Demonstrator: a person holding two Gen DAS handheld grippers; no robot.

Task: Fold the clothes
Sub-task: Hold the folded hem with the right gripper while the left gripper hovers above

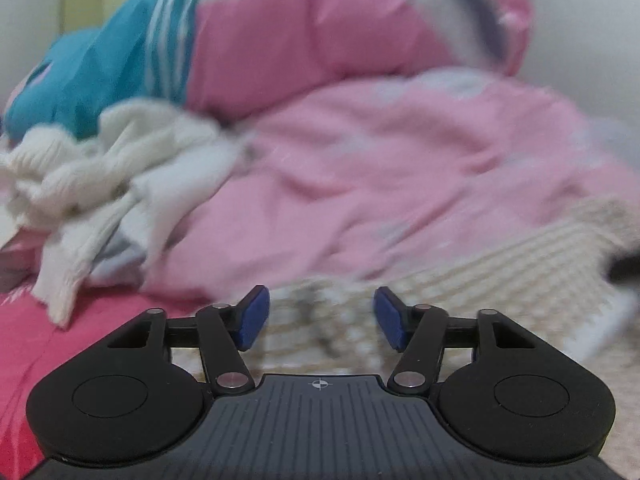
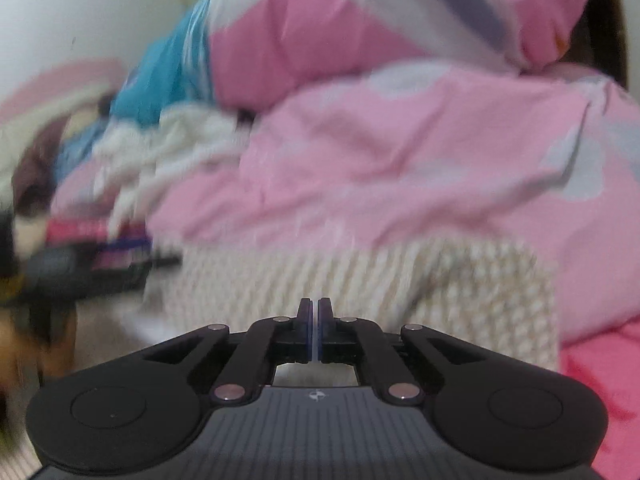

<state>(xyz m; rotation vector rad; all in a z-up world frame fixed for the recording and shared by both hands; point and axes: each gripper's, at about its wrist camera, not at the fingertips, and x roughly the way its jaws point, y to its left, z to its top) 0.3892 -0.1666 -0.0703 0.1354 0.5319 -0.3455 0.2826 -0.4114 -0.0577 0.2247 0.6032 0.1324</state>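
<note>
A cream waffle-knit garment (image 1: 480,264) lies spread on the bed in front of both grippers, blurred by motion. My left gripper (image 1: 321,318) is open just above its near part, and nothing sits between the blue pads (image 1: 256,316). In the right wrist view the same cream garment (image 2: 360,280) lies just beyond my right gripper (image 2: 315,308). That gripper is shut, with no cloth visible between its fingers. A second garment, white ribbed knit (image 1: 100,184), lies crumpled at the far left (image 2: 172,148).
A bulky pink duvet (image 1: 400,160) is heaped behind the garments, with a teal striped cover (image 1: 100,68) at its upper left. A red-pink sheet (image 1: 24,340) covers the bed. A dark blurred shape (image 2: 80,268) sits at the left in the right wrist view.
</note>
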